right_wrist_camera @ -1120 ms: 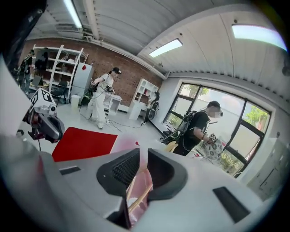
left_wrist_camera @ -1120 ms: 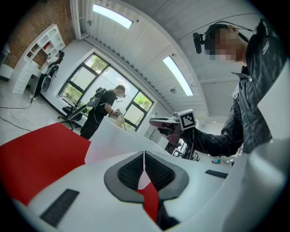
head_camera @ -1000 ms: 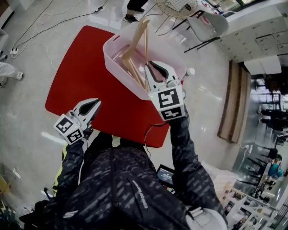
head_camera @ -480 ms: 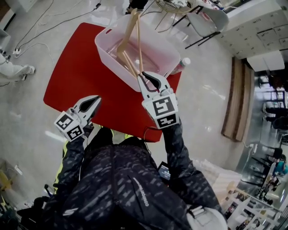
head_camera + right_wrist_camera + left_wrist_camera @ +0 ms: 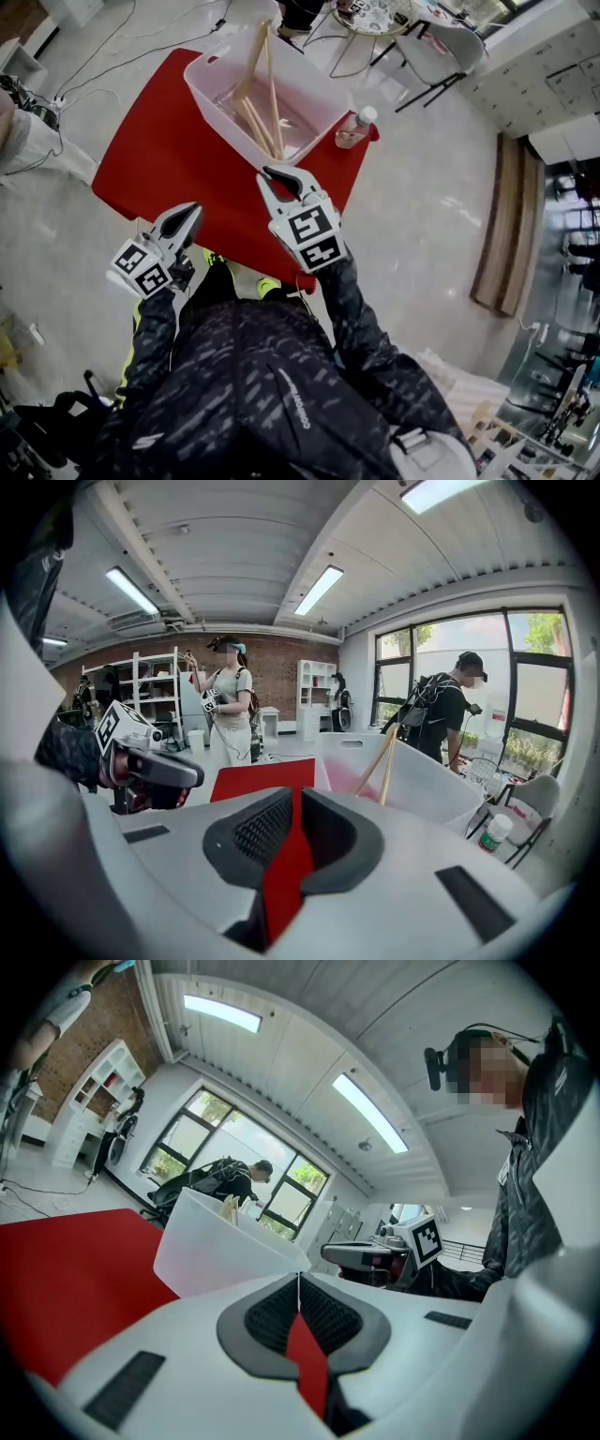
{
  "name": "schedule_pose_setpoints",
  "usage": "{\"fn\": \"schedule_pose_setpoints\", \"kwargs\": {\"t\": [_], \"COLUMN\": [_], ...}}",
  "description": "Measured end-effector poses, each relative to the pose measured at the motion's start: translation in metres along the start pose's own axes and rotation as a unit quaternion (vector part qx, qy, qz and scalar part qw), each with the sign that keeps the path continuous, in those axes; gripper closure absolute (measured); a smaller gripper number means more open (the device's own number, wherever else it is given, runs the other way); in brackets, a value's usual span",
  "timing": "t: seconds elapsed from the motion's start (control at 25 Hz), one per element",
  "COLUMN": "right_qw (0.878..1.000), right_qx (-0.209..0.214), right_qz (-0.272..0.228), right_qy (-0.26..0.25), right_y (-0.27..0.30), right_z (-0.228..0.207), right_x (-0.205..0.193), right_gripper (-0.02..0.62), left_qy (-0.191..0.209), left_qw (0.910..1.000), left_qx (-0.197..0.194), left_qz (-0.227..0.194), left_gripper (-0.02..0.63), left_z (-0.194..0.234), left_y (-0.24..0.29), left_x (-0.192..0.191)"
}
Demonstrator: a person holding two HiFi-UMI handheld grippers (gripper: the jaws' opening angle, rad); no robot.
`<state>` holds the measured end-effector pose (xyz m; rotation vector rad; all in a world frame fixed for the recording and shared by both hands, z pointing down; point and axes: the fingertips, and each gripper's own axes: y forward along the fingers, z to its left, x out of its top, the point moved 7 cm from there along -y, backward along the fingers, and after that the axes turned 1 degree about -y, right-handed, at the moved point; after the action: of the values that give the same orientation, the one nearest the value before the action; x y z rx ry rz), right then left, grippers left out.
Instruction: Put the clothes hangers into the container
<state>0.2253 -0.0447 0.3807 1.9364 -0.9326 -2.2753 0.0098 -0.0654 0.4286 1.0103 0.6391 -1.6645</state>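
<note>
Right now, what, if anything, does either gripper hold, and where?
Nothing is held: the left gripper is shut and empty, the right gripper closing its jaws on nothing.

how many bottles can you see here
1. The bottle stands at the far right corner of the red table, just beside the white container. Another could be hidden behind the container's walls.

In the left gripper view the container (image 5: 225, 1251) wall hides the hangers (image 5: 230, 1206) except their tips.

A brick wall (image 5: 275, 672), white shelves (image 5: 148, 675) and tall windows (image 5: 536, 667) under strip lights (image 5: 319, 589).
</note>
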Motion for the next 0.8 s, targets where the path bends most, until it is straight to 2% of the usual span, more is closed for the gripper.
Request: {"fn": "schedule_pose_setpoints", "kwargs": {"t": [0.16,0.32,0.52,0.8], "right_qw": [0.999,0.997,0.993,0.989], "right_qx": [0.037,0.076,0.116,0.148], "right_qz": [-0.003,-0.005,0.006,0.008], "right_qy": [-0.014,-0.024,-0.032,-0.027], "right_y": [-0.043,-0.065,-0.081,-0.088], "right_z": [0.009,0.016,0.03,0.055], "right_x": [-0.023,-0.041,-0.057,-0.067], "right_gripper": [0.561,0.563,0.563,0.565], "left_qy": [0.005,0.004,-0.007,-0.003], "left_qw": [0.9995,0.9979,0.9961,0.9946], "left_qx": [0.023,0.054,0.076,0.09], "left_qz": [-0.019,-0.037,-0.044,-0.052], "left_gripper": [0.594,0.594,0.594,0.594], "left_z": [-0.059,-0.098,-0.131,-0.154], "left_y": [-0.003,-0.008,-0.017,-0.034], "left_x": [-0.025,-0.05,-0.073,-0.082]}}
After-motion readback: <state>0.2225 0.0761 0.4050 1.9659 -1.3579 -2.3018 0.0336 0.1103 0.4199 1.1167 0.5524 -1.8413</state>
